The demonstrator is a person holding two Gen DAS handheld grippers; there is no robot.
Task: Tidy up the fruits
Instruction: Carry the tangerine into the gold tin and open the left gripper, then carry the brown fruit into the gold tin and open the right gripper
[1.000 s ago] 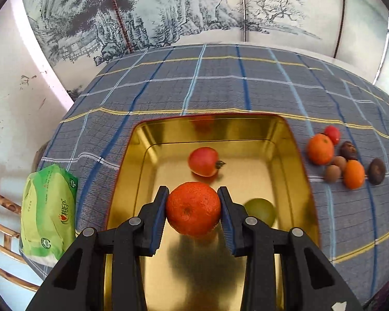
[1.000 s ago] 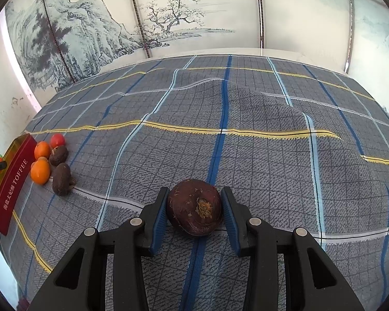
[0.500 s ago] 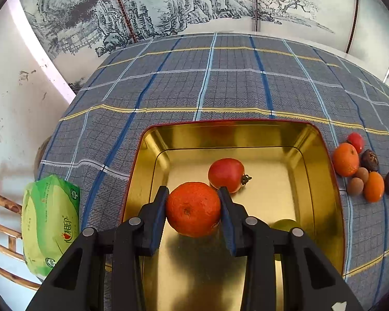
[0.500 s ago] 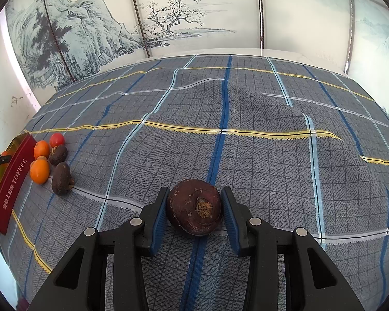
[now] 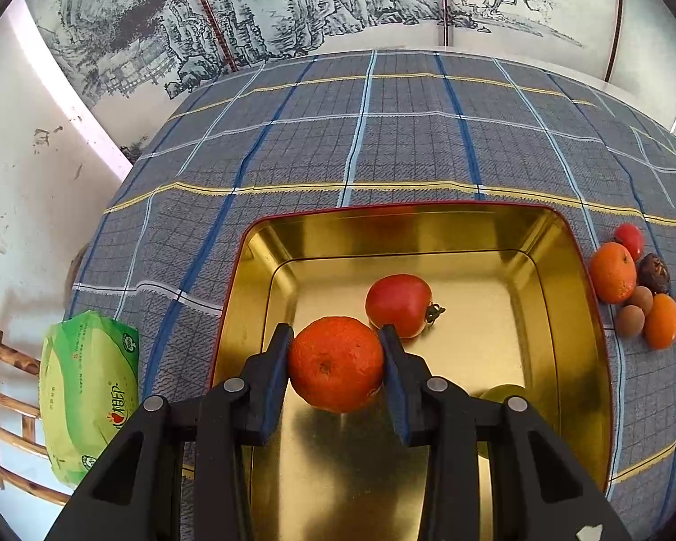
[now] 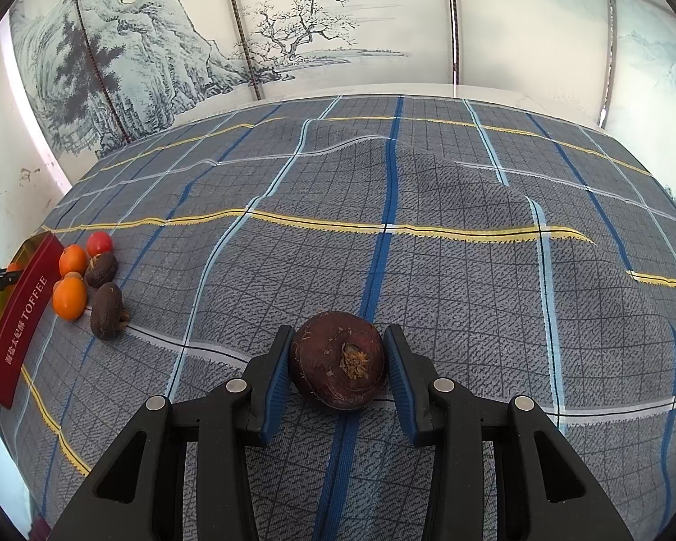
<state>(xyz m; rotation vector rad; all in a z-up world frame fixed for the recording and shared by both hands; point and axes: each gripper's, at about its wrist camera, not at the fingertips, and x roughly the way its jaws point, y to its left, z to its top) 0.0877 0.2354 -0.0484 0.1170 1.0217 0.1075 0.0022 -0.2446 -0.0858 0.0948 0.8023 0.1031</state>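
We pinch an orange (image 5: pixel 336 363) with the left gripper (image 5: pixel 336 367) and a dark fruit (image 6: pixel 338 366) with the right gripper (image 6: pixel 338 367); released here, our orange could knock the tomato (image 5: pixel 399 304) at one o'clock in the tin (image 5: pixel 583 315)

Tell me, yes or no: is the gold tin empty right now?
No. The gold tin already holds a red tomato and a green fruit.

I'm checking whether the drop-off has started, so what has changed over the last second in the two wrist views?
In the left wrist view the gold tin and the red tomato in it have slid rightward, so the left gripper has carried its orange leftward over the tin. Nothing was released: it stays shut on the orange. The right gripper has kept still, shut on the dark brown fruit over the plaid cloth.
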